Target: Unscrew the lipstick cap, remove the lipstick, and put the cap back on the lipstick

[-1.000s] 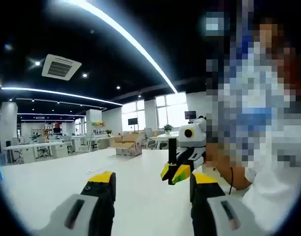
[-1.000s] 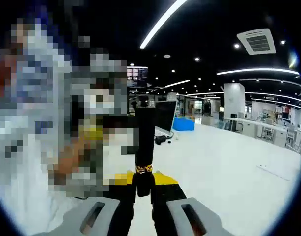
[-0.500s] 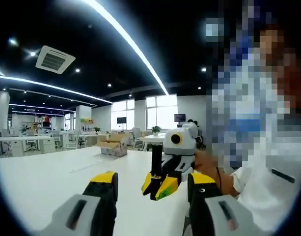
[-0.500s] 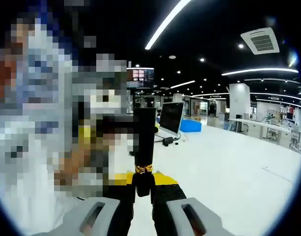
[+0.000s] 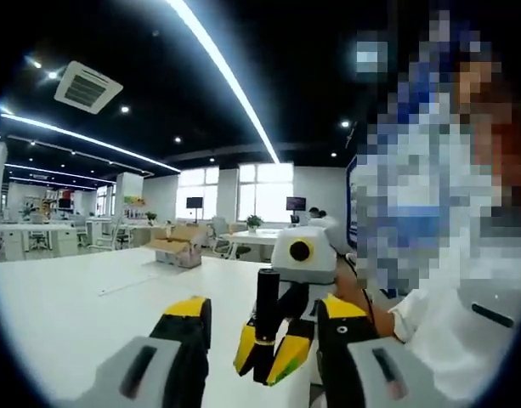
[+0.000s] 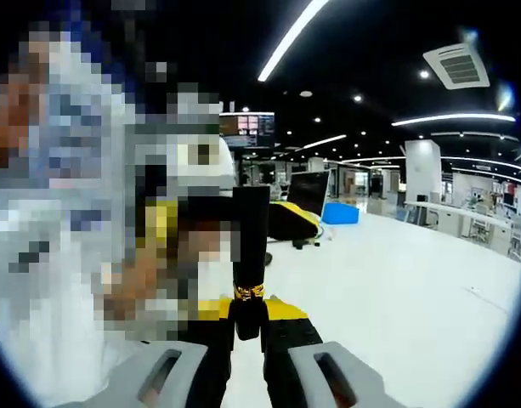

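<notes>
The right gripper (image 6: pixel 248 327) clamps the lipstick (image 6: pixel 249 255) upright by its base, cap on, while the left gripper (image 5: pixel 262 336) stands spread and empty just beside it; an off-centre closure on the cap could tilt or dislodge the lipstick.

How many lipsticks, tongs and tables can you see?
Lipstick: 1, black, held upright in the right tongs
Tongs: 2, the left tongs open beside the lipstick
Table: 1, white, right below the tongs
Total: 4
</notes>
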`<state>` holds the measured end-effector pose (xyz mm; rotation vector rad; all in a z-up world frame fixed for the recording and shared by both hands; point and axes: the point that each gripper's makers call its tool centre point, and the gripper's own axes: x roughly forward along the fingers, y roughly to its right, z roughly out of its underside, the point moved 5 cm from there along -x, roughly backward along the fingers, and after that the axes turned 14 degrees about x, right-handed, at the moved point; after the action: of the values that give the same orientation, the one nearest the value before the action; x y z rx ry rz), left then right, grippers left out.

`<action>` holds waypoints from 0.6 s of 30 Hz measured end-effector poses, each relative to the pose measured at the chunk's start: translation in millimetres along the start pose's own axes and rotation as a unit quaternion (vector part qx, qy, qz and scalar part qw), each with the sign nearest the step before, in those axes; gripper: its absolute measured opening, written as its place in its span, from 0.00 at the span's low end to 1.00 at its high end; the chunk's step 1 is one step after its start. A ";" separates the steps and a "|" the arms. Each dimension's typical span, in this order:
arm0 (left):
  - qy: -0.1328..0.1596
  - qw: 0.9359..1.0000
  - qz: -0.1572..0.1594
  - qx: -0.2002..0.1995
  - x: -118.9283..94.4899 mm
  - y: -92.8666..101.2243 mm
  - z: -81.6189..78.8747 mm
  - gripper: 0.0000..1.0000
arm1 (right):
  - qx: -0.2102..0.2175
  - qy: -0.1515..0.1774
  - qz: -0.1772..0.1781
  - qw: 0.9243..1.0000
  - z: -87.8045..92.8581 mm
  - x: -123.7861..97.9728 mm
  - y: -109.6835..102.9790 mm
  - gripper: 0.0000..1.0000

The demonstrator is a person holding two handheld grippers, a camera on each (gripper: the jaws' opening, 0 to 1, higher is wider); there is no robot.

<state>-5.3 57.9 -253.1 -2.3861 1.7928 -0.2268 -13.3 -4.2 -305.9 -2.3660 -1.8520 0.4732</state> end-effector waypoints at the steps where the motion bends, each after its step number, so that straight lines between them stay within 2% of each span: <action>1: -0.002 1.000 -0.001 0.001 1.5 0.5 -0.3 0.51 | 0.000 -0.001 0.000 1.000 0.5 0.4 -0.4 0.11; 4: -0.015 1.000 0.000 0.012 6.0 2.6 0.7 0.45 | -0.001 -0.004 -0.002 1.000 1.5 0.9 -1.6 0.11; 7: -0.022 1.000 0.003 0.015 8.5 2.3 2.2 0.29 | -0.001 -0.005 -0.004 1.000 1.0 1.2 -2.3 0.11; 10: -0.025 1.000 0.006 0.010 9.9 2.4 3.3 0.25 | 0.000 -0.004 -0.003 1.000 0.9 0.7 -1.8 0.11; 13: -0.019 1.000 0.004 0.012 10.3 2.5 2.2 0.15 | 0.004 -0.005 -0.001 1.000 2.3 0.4 -0.1 0.11; 18: -0.012 1.000 0.007 0.000 10.7 1.0 -0.8 0.13 | 0.008 -0.003 -0.003 1.000 1.8 0.6 -0.1 0.11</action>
<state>-3.4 47.4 -252.2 -2.3657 1.7973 -0.1952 -13.8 -3.8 -307.6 -2.3514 -1.8505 0.4923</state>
